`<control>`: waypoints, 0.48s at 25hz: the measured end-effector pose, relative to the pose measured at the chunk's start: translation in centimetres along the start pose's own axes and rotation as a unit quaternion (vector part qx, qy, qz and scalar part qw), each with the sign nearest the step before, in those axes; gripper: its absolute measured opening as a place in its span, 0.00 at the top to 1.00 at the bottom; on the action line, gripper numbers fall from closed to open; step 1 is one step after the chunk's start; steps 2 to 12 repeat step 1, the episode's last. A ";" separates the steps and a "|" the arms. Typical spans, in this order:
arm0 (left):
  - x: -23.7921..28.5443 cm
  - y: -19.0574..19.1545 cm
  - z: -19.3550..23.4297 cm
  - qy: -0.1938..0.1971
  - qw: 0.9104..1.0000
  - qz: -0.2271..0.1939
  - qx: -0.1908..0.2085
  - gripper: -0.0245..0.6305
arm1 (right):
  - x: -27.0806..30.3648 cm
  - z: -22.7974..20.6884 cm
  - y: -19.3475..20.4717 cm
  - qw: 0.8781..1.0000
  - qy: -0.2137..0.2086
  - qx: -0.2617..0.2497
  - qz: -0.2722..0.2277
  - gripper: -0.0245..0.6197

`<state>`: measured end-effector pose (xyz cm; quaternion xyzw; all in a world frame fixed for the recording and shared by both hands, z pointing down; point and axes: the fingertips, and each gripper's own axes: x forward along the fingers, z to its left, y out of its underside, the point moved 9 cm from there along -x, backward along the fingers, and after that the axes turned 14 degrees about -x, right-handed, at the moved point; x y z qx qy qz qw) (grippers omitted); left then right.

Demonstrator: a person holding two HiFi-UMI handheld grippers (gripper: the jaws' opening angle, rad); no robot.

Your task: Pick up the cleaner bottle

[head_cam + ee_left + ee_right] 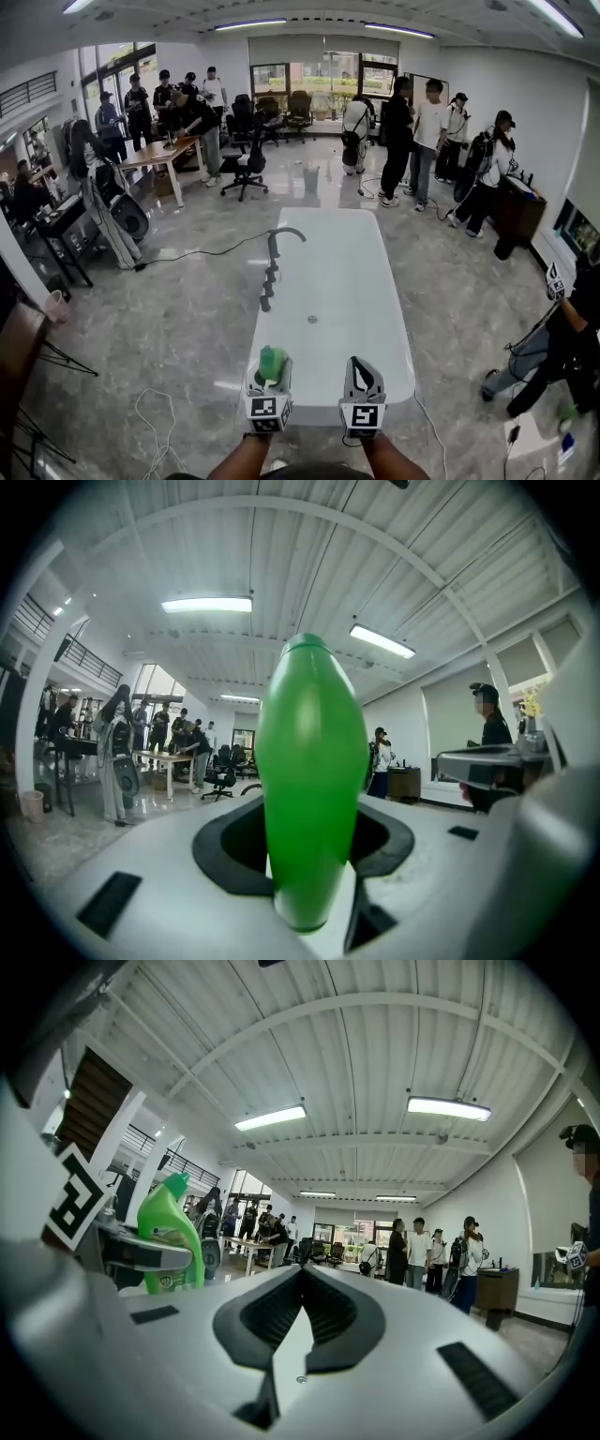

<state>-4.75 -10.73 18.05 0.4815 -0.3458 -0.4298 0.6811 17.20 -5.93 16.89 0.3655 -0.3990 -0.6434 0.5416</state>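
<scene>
Grey marble floor (141,309) | white bathtub (375,272) | left gripper (269,377) clamps cleaner bottle (271,360)

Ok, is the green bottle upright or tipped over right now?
Upright: the cleaner bottle stands cap-up, clamped in the left gripper.

It's bright and evenly lit in here. The strip lights (270,1117) overhead do most of the work, and daylight through the far windows (323,75) lays pale glare on the glossy floor (281,187). Shadows are soft. Both gripper views bend hard and go black at the corners. The green bottle (309,780) looms close and slightly soft.
</scene>
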 end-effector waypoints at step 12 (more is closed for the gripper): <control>-0.1 0.0 -0.2 -0.001 1.000 0.000 0.001 0.68 | -0.1 -0.2 0.1 1.000 -0.001 0.000 0.000 0.94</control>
